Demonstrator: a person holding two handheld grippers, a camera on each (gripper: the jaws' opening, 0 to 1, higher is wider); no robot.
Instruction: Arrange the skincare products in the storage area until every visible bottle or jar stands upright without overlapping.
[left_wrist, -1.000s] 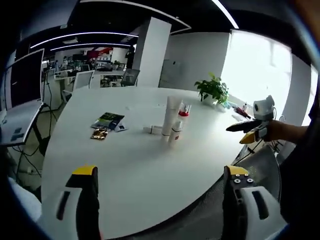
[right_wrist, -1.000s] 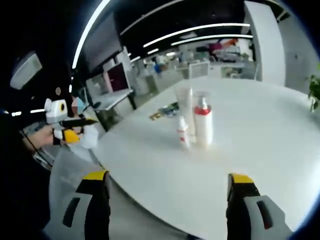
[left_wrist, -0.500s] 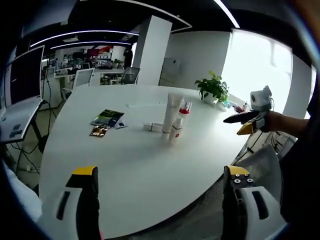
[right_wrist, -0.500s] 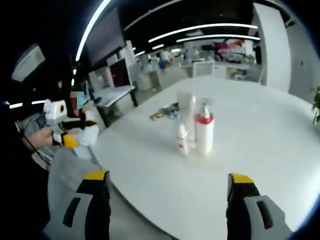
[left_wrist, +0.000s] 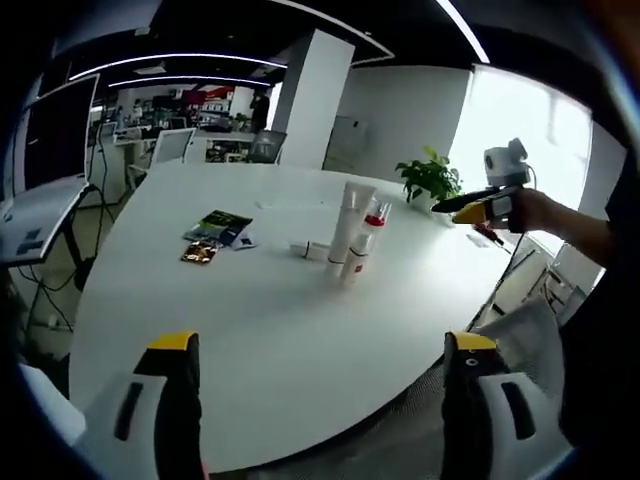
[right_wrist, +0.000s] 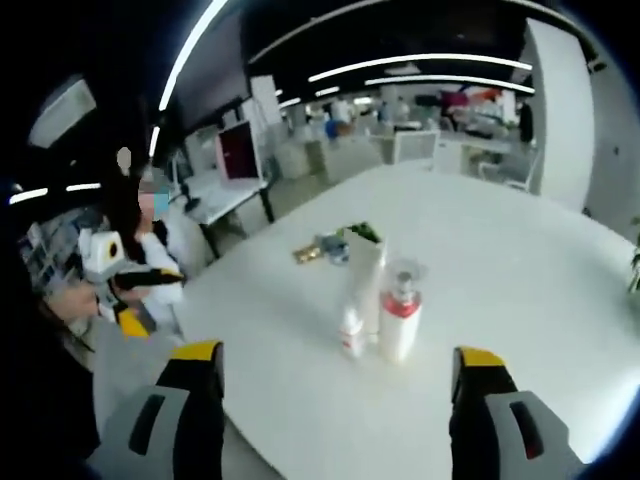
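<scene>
Three bottles upright | round white table | open-plan office | both claws wide open, empty

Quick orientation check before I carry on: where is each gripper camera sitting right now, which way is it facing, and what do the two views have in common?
Left gripper view: rides on the left gripper, at the near table edge, facing across to the tall white tube and potted plant; the person's hand holds the right gripper at right.
Right gripper view: rides on the right gripper, raised, looking down at the red-collared pump bottle; the left gripper shows at left.
Shared: the bottle cluster, table, brochures.
</scene>
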